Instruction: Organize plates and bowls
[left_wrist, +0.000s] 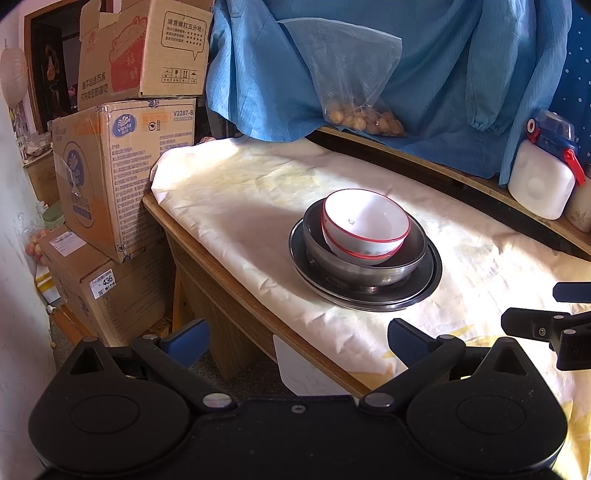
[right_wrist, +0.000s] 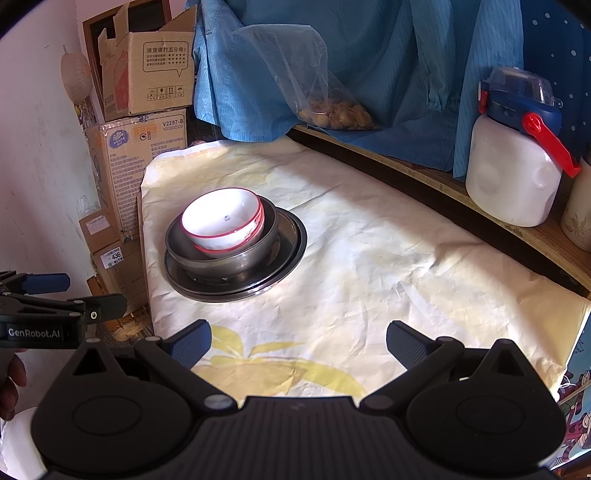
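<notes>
Spread wide and holding nothing: left gripper (left_wrist: 298, 338), blue-padded fingers (left_wrist: 188, 338) well apart, hovering over the near edge of the wooden table (left_wrist: 236, 295), clear of the dishes. Likewise splayed and empty: right gripper (right_wrist: 298, 338), poised above the pale yellow leaf-printed tablecloth (right_wrist: 369, 266), touching nothing. Beyond both tools, one stack on the cloth toward the table's left end: two nested white bowls with red rims (left_wrist: 365, 223) sitting tilted inside a grey metal bowl (left_wrist: 364, 264), itself resting on flat dark metal plates (left_wrist: 424, 291). Well apart from the stack, on a raised wooden ledge (right_wrist: 424, 166) at the back right: white plastic bottle with blue lid and red strap (right_wrist: 511, 173). Draped behind: blue cloth (right_wrist: 388, 66), with a clear plastic bag of small yellowish round items (right_wrist: 332, 107) in front of it. Left of the table: stacked cardboard boxes (left_wrist: 122, 166).
</notes>
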